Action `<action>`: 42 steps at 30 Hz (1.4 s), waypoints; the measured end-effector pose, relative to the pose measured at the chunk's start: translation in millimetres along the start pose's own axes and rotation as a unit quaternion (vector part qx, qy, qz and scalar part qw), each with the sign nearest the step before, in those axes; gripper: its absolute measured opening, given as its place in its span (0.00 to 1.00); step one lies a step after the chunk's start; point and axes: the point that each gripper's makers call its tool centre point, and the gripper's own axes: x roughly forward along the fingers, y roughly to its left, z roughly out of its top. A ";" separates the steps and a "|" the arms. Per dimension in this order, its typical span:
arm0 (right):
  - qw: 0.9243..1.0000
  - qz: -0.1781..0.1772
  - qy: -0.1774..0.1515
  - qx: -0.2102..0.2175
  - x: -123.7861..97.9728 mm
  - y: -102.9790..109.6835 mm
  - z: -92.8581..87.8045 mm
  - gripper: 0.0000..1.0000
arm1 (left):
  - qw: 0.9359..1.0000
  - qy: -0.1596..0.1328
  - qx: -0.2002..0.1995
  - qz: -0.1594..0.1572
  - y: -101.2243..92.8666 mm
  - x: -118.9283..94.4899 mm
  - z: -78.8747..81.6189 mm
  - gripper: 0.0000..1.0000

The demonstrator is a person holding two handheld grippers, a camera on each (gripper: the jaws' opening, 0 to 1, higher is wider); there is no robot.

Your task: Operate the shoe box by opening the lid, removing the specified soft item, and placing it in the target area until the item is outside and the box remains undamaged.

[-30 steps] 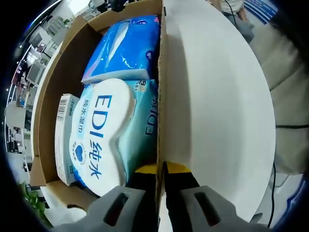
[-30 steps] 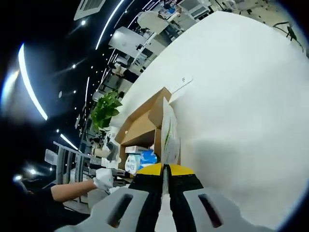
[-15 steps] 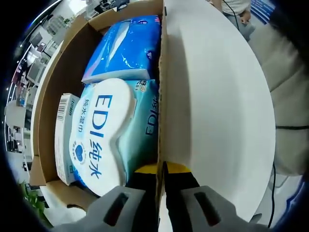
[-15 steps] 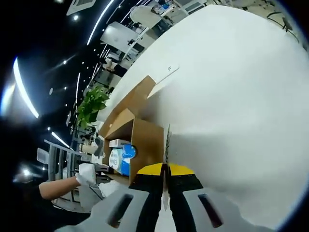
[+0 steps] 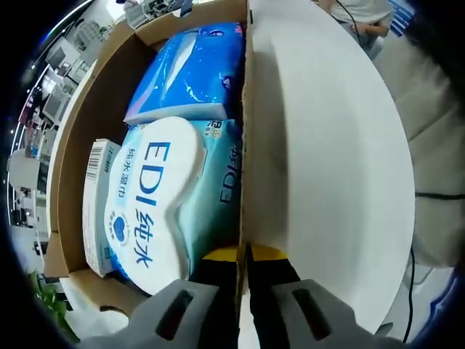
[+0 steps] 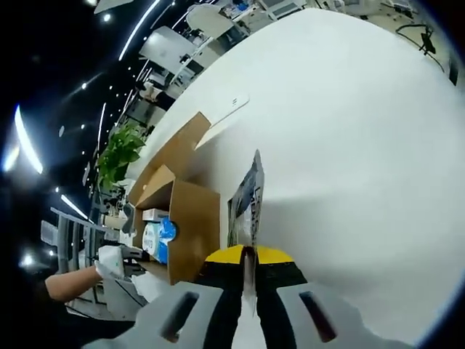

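Left gripper is clamped narrow on the box's side wall, jaws pressed together on the cardboard edge. The shoe box is open-topped. Inside it: a white-and-teal EDI wipes pack lies nearest the gripped wall, a blue soft pack sits just beyond it toward the far end of the box, and a small white carton with a barcode is wedged between the wipes pack and the opposite wall. All three are packed tight, touching each other. The soft items are all inside the box; nothing lies out on the white table beside the gripped wall.

Right gripper is pinched tight on a thin printed flat piece, held upright edge-on; can't tell exactly what it is. Just beside it the box stands on the table, flaps splayed open, packs visible inside. A gloved hand sits at the box's far side. A potted plant and office clutter stand behind the box, well apart.
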 end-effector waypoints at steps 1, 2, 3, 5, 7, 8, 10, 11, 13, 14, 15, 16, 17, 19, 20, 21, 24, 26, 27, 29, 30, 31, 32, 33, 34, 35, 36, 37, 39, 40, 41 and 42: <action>1.000 -0.002 0.001 -0.001 0.0 -0.7 0.2 0.00 | 1.000 0.000 0.000 0.000 0.1 0.1 0.0 0.01; 1.000 -0.004 0.001 -0.002 -0.5 -1.8 1.3 0.00 | 1.000 0.000 0.000 0.000 0.3 0.5 0.0 0.01; 1.000 -0.005 0.002 -0.003 -0.7 -2.1 2.1 0.00 | 1.000 0.000 0.000 -0.001 0.4 0.6 0.0 0.01; 1.000 -0.006 -0.001 -0.004 -0.3 -3.4 5.6 0.00 | 1.000 0.000 -0.001 -0.002 0.4 0.6 0.3 0.01; 1.000 -0.012 -0.001 -0.007 0.2 -5.3 5.7 0.00 | 1.000 0.000 -0.002 -0.002 0.2 0.4 0.5 0.01; 1.000 -0.014 0.000 -0.009 1.0 -6.5 5.4 0.00 | 1.000 0.000 -0.001 -0.002 0.5 0.8 0.3 0.01; 1.000 -0.023 0.001 -0.011 3.8 -11.0 4.3 0.01 | 1.000 0.000 -0.002 -0.002 0.4 0.4 0.5 0.01; 1.000 -0.028 0.001 -0.014 6.2 -14.3 3.9 0.01 | 1.000 0.000 -0.002 -0.002 0.3 0.4 0.5 0.01; 0.999 -0.041 0.002 -0.010 9.7 -20.8 3.0 0.02 | 1.000 0.000 -0.002 -0.001 0.4 0.6 0.6 0.01; 0.999 -0.044 0.003 -0.009 10.5 -22.3 3.0 0.03 | 1.000 0.000 -0.001 -0.001 0.3 0.6 0.7 0.01; 0.999 -0.050 0.003 -0.014 12.3 -25.2 3.0 0.03 | 1.000 0.000 -0.001 -0.002 0.3 0.6 0.7 0.01; 0.998 -0.055 0.004 -0.019 13.0 -26.1 2.4 0.03 | 1.000 0.000 -0.001 -0.003 0.0 0.1 0.9 0.01; 0.998 -0.059 0.004 -0.022 13.5 -26.3 1.9 0.04 | 1.000 0.000 -0.001 -0.004 0.0 0.0 1.0 0.01; 0.997 -0.072 0.007 -0.034 14.7 -29.3 1.0 0.05 | 1.000 0.000 -0.002 -0.005 0.1 0.1 1.0 0.01; 0.996 -0.079 0.008 -0.037 14.9 -30.9 0.8 0.05 | 1.000 0.000 -0.001 -0.005 0.1 0.2 1.0 0.01; 0.996 -0.081 0.008 -0.038 15.1 -31.4 0.9 0.06 | 1.000 0.000 -0.001 -0.005 0.1 0.2 1.0 0.01; 0.995 -0.086 0.010 -0.044 15.8 -35.7 2.8 0.07 | 1.000 0.000 -0.001 -0.005 -0.1 0.1 1.0 0.01; 0.995 -0.088 0.017 -0.050 16.2 -37.7 2.1 0.08 | 1.000 0.000 -0.001 -0.004 0.0 0.4 0.8 0.01; 0.994 -0.094 0.018 -0.054 16.4 -40.8 2.9 0.08 | 1.000 0.000 -0.001 -0.004 -0.1 0.4 0.8 0.01; 0.993 -0.104 0.022 -0.055 15.3 -45.4 2.2 0.09 | 1.000 0.000 -0.001 -0.004 -0.1 0.4 0.7 0.01; 0.992 -0.108 0.023 -0.058 14.5 -47.0 1.8 0.09 | 1.000 0.000 -0.001 -0.005 0.0 0.4 0.7 0.01; 0.991 -0.116 0.022 -0.065 13.5 -50.3 1.8 0.10 | 1.000 0.000 -0.002 -0.005 0.0 0.5 0.7 0.01; 0.990 -0.124 0.023 -0.068 12.6 -52.9 0.9 0.10 | 1.000 0.000 -0.002 -0.005 0.1 0.6 0.6 0.01; 0.988 -0.132 0.023 -0.071 11.6 -55.1 -0.4 0.11 | 1.000 0.000 -0.001 -0.006 0.0 0.5 0.7 0.01; 0.986 -0.143 0.026 -0.078 10.2 -60.1 -1.5 0.13 | 1.000 0.000 -0.001 -0.006 0.0 0.0 0.9 0.01; 0.985 -0.151 0.028 -0.081 9.0 -63.5 -2.6 0.14 | 1.000 0.000 -0.001 -0.006 0.0 0.0 1.0 0.01; 0.984 -0.154 0.023 -0.086 7.6 -65.1 -1.9 0.16 | 1.000 0.000 -0.001 -0.007 0.0 -0.1 1.1 0.01; 0.983 -0.163 0.010 -0.089 4.9 -68.4 1.3 0.17 | 1.000 0.000 -0.001 -0.007 0.2 0.2 1.0 0.01; 0.983 -0.164 -0.002 -0.083 2.4 -69.7 4.5 0.17 | 1.000 0.000 -0.001 -0.007 0.5 0.6 0.9 0.01; 0.983 -0.163 -0.009 -0.083 0.5 -68.9 6.5 0.17 | 1.000 0.000 -0.001 -0.007 0.4 0.6 1.0 0.01; 0.983 -0.163 -0.014 -0.086 -0.5 -67.7 8.3 0.17 | 1.000 0.000 -0.001 -0.007 0.2 0.2 1.2 0.01; 0.982 -0.161 -0.021 -0.092 -1.1 -65.6 10.7 0.18 | 1.000 0.000 -0.001 -0.007 0.1 0.0 1.2 0.01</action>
